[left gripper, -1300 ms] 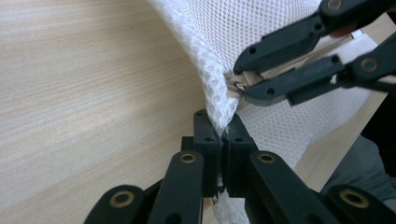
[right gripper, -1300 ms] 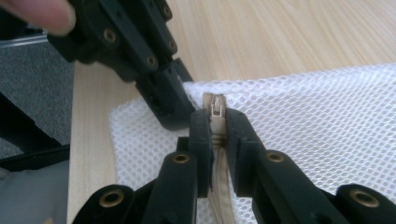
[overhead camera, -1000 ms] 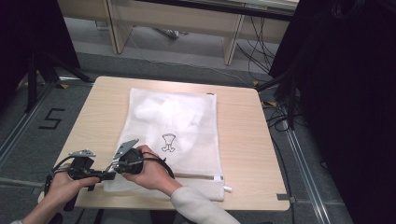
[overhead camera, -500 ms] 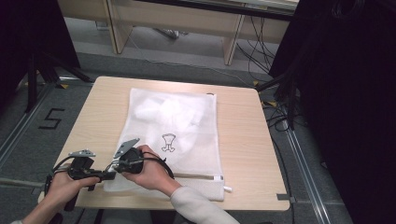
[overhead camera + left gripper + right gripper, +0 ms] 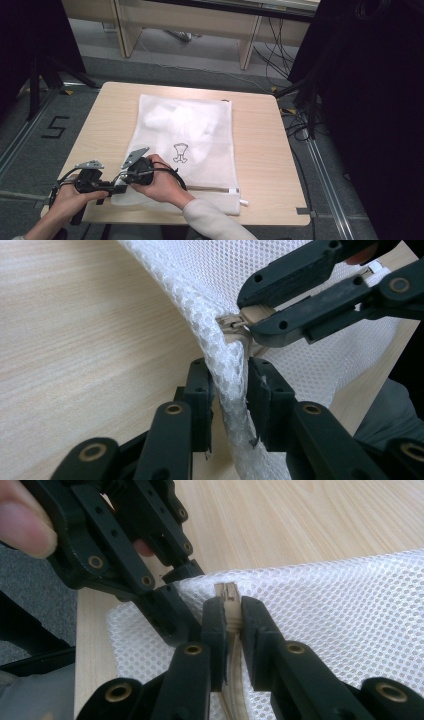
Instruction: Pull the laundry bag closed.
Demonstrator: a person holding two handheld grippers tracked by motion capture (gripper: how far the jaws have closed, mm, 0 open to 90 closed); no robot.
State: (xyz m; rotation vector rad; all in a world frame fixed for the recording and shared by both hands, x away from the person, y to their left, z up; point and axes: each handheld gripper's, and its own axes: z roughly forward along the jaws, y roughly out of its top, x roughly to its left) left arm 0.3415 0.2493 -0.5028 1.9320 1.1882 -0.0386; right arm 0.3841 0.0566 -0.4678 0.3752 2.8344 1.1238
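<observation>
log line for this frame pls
left gripper: jaws just opening, mesh bag corner between them | right gripper: shut on zipper pull | table: bag flat

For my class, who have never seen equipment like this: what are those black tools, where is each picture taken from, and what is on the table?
A person sits at a wooden table and holds a hand-operated clamp, called a gripper, in each hand. One picture looks down from above the table; the other two come from small cameras riding on each gripper, looking along its black jaws. On the table lies a white mesh laundry bag with a zipper along its near edge. The right gripper is shut on the tan zipper pull. The left gripper stands around the bag's corner edge; its jaws have just been opening, with the mesh between them.
</observation>
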